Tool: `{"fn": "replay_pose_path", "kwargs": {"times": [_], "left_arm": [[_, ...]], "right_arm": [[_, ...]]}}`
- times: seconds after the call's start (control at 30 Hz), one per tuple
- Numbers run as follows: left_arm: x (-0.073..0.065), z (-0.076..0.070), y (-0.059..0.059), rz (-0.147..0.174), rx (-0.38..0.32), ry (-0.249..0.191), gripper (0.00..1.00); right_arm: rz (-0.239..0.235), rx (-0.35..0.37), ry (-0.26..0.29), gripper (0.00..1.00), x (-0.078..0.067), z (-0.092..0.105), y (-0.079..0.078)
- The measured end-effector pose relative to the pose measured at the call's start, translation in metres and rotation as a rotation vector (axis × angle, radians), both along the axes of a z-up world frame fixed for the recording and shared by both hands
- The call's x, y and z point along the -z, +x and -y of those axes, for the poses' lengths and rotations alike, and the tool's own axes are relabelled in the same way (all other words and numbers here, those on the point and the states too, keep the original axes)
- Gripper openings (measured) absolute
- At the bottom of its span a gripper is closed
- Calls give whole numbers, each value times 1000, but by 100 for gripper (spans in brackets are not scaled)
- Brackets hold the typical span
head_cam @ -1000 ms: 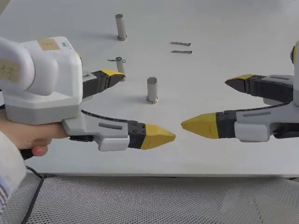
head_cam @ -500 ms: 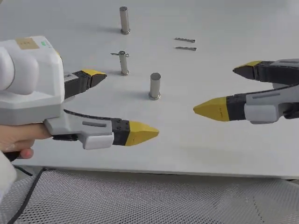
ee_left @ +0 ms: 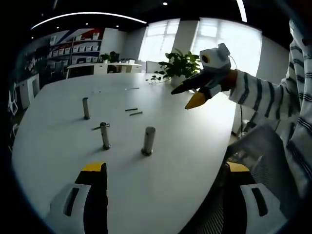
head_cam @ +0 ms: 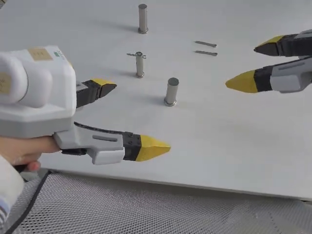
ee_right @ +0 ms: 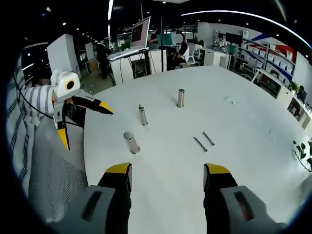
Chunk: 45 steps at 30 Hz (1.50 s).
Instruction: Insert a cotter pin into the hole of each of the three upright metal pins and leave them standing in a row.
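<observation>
Three upright metal pins stand on the white table. The far pin and the near pin are bare. The middle pin has a cotter pin through its top. Two loose cotter pins lie side by side at the back right. My left gripper is open over the table's front left, short of the near pin. My right gripper is open at the right, close to the loose cotter pins. The right gripper view has the three pins in a row.
The table's front edge runs below the left gripper, with grey mesh beneath it. A hand holds the left gripper. Bare white table lies to the right of the near pin.
My right gripper has moved right and farther back, toward the loose cotter pins. The left gripper has drawn slightly back to the left. Both stay open; the pins have not moved.
</observation>
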<state>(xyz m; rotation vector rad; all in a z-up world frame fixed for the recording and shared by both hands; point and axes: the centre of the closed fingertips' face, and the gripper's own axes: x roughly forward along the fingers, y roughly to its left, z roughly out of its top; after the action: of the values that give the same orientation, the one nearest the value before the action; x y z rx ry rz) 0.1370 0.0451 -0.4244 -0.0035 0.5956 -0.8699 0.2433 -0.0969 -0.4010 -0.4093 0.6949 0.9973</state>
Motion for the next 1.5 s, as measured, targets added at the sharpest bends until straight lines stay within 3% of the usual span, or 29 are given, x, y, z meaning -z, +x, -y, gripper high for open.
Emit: {"fn": "replay_pose_path", "kwargs": {"times": [0.1, 0.27, 0.4, 0.43, 0.5, 0.63, 0.77, 0.93, 1.03, 1.4, 1.5], "left_arm": [[2, -2, 0, -6, -3, 2, 99], [3, -8, 3, -9, -25, 4, 99], [3, -12, 5, -5, -37, 2, 99], [3, -13, 5, -1, -38, 11, 99], [4, -15, 6, 0, -37, 20, 99], [6, -17, 7, -2, -42, 27, 99], [8, -19, 5, -7, -40, 29, 96], [9, -16, 5, -22, -58, 18, 97], [8, -16, 6, -20, -75, 11, 97], [12, -17, 7, -33, -95, 3, 96], [11, -15, 7, -33, -96, 0, 96]], "right_arm": [[18, -29, -66, 54, 2, 5, 12], [13, -55, -89, 48, 6, 6, 27], [22, -105, -174, 41, 15, 11, 39], [38, -134, -216, 40, 16, 12, 43], [76, -171, -246, 36, 15, 8, 49], [74, -202, -247, 30, 15, -4, 58], [77, -258, -292, 26, 18, -8, 68], [41, -300, -291, 13, 27, -15, 80], [20, -338, -336, 9, 38, -14, 83], [-25, -425, -452, 4, 71, -21, 97], [-63, -445, -466, 3, 80, -21, 99]]}}
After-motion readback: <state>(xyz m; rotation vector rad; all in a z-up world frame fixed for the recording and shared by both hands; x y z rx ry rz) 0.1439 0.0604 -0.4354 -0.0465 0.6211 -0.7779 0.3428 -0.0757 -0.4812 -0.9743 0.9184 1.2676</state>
